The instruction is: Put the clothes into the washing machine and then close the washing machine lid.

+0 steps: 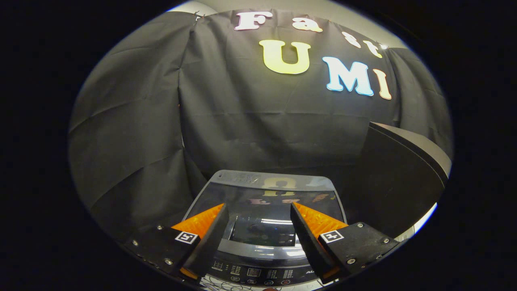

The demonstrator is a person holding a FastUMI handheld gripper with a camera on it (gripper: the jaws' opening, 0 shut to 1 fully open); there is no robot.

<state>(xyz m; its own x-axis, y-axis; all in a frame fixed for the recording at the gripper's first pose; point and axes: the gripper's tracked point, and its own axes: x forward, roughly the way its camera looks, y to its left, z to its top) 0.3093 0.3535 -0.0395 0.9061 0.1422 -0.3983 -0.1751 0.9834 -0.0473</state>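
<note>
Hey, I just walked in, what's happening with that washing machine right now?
A person is holding a handheld gripper above a top-loading washing machine. Its jaws are open and hold nothing. The machine's glass lid looks closed, lying flat and reflecting the booth wall behind it. The control panel sits at the near edge, between the jaws and below them. A dark slanted panel stands beside the machine. I can't see any clothes, so loading doesn't look started.

Grey washing machine [262,246] with dark glossy lid [266,194] (black control panel [258,275], pale markings), black booth cloth [242,121].
</note>
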